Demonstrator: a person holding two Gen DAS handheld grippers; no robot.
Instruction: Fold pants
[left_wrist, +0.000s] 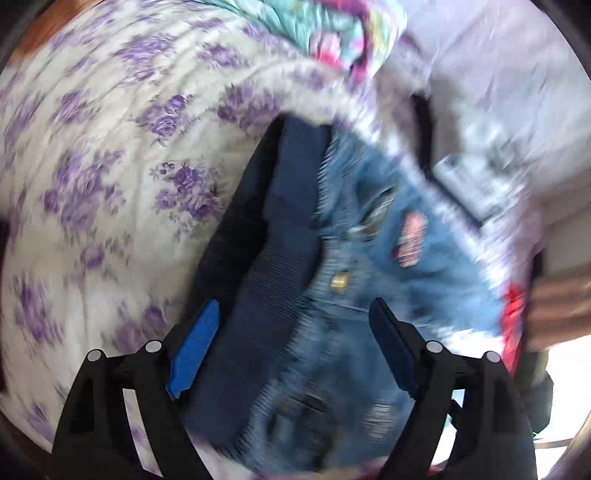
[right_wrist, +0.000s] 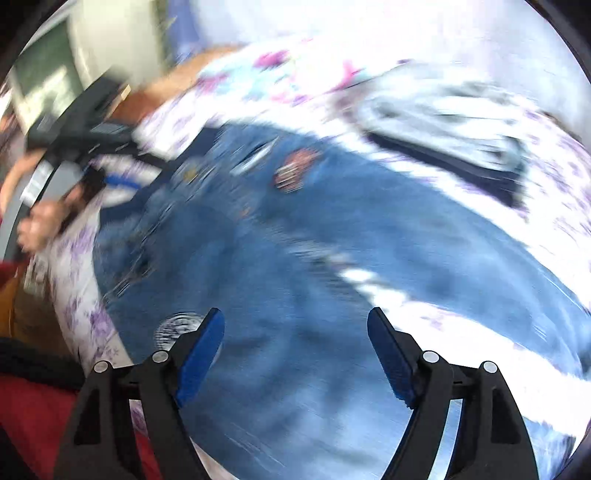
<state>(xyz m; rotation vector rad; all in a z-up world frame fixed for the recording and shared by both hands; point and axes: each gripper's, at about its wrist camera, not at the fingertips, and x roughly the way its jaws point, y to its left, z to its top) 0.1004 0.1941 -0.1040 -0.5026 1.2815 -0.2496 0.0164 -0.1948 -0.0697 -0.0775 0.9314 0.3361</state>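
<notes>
Blue jeans (right_wrist: 295, 240) with patches and a navy ribbed waistband lie spread on a floral bedspread (left_wrist: 110, 155). In the left wrist view the waistband (left_wrist: 280, 236) and a brass button (left_wrist: 340, 282) lie just ahead of my left gripper (left_wrist: 295, 310), which is open and empty above the waist. In the right wrist view my right gripper (right_wrist: 295, 317) is open and empty above the leg area. The left gripper (right_wrist: 85, 147) also shows at the far left of the right wrist view. Both views are motion-blurred.
A colourful quilt (left_wrist: 332, 33) lies at the head of the bed. A folded grey-white garment (right_wrist: 443, 122) lies beside the jeans. Red fabric (right_wrist: 33, 424) is at the bed's edge. A person's hand (right_wrist: 33, 229) holds the left gripper.
</notes>
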